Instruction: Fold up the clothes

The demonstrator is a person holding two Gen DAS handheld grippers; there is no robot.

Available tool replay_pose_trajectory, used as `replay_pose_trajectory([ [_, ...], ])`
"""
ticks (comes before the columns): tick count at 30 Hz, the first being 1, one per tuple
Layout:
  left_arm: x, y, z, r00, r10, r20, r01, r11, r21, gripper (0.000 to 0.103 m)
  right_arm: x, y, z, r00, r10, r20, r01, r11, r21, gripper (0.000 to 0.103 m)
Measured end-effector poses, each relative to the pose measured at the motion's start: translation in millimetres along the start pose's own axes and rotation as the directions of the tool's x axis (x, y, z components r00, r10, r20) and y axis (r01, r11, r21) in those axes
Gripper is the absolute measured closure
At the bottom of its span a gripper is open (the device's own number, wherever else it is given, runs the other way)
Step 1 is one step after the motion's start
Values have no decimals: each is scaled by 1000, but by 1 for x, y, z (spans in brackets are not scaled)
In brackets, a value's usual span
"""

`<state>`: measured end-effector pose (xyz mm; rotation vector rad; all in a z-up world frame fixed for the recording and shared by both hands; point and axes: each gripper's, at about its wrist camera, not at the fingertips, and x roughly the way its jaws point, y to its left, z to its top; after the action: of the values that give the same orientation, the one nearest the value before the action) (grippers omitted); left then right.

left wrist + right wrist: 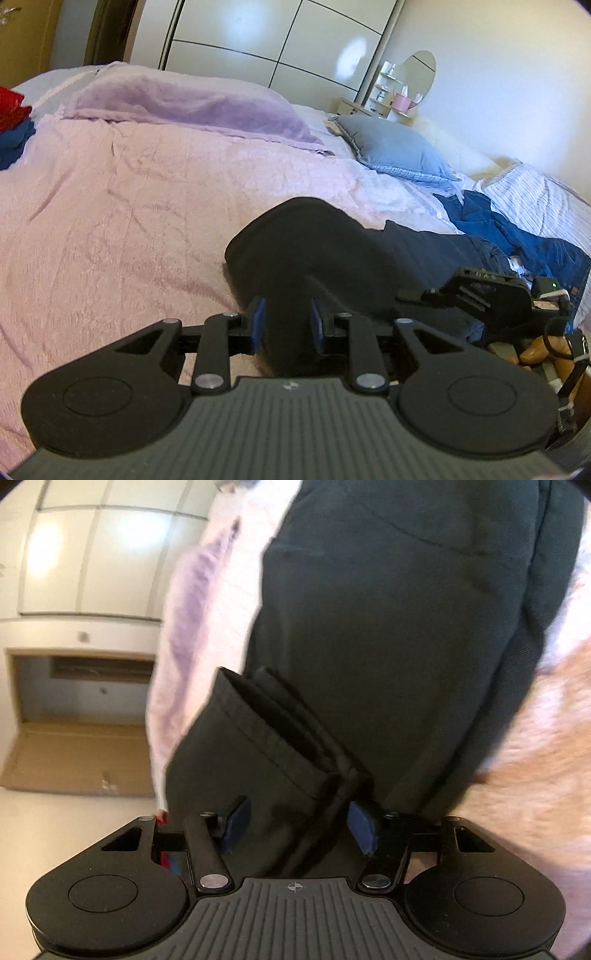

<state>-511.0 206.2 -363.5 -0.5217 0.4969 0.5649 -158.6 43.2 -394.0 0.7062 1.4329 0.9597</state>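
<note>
**Desk:** Bedroom, daylight: a pink bedspread (129, 206) fills the view, with white wardrobe doors (280, 40) behind it and a grey pillow (399, 151) far right. Where is the garment?

**Photographer:** Near the middle of the bed. The dark trousers (332, 251) lie humped on the bedspread, and the left gripper (286, 325) pinches a thick roll of them between its blue pads. The right gripper (299, 823) has its jaws spread, with a stacked hem (280, 731) lying between them, seemingly not yet pressed.

**Desk:** How will the cloth handle?

**Photographer:** Soft and limp, I'd judge, light enough to lift but sure to sag. Layers could slide apart, so the stitched hem, taken through all its folds, looks the best hold.

**Desk:** Anything unclear?

**Photographer:** Plenty. The waistband is out of sight, motion blur smears the right view, and blue denim (524, 240) far right is cut off. Red and blue clothes (13, 122) far left barely show.
</note>
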Motion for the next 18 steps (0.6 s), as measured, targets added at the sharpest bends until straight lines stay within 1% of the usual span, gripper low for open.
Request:
replay_pose_trajectory([
  [1,0,0,-1,1000,1,-1,-1,1000,-2,82,2,-1,-4,1000,18,23,-18,1000,-6,53],
  [3,-1,1,-1,1000,0,-1,-1,1000,-6,82,5,-6,-10,997,25,72,-23,999,-28,65],
  [4,-1,2,-1,1000,2,-2,-2,1000,-9,82,6,-9,-12,995,35,91,-32,999,-35,75],
  [5,-1,2,-1,1000,5,-3,-5,1000,-12,82,6,-12,-13,994,38,105,-34,998,-45,81],
  [6,-2,3,-1,1000,7,-2,-7,1000,-13,82,4,-10,-14,992,49,118,-40,997,-71,93],
  [8,-3,3,1,1000,-1,7,1,1000,-17,82,-7,6,-14,982,93,167,-60,979,-195,94],
  [9,-3,3,3,1000,-7,13,7,1000,-21,82,-13,16,-14,974,122,193,-69,963,-262,95],
  [10,-3,2,4,1000,-13,17,14,1000,-22,82,-24,28,-13,960,163,227,-79,938,-337,95],
  [12,-3,0,6,999,-25,22,26,999,-23,82,-48,45,-8,925,235,298,-80,889,-452,95],
  [13,-2,-1,6,999,-27,23,28,999,-20,82,-58,48,-4,912,238,335,-53,876,-479,95],
  [14,0,-2,6,999,-30,21,30,999,-16,82,-64,46,2,907,201,371,2,877,-481,95],
  [15,3,-3,5,999,-34,16,34,999,-13,82,-63,39,10,915,132,380,59,891,-451,95],
  [16,7,-5,4,999,-37,6,37,999,-13,82,-55,25,22,932,39,360,112,914,-390,95],
  [17,11,-7,4,999,-39,-4,39,999,-10,82,-47,10,32,943,-46,331,160,932,-325,95],
  [18,14,-8,3,999,-40,-14,40,999,-5,82,-40,-5,37,951,-89,297,170,951,-259,95],
])
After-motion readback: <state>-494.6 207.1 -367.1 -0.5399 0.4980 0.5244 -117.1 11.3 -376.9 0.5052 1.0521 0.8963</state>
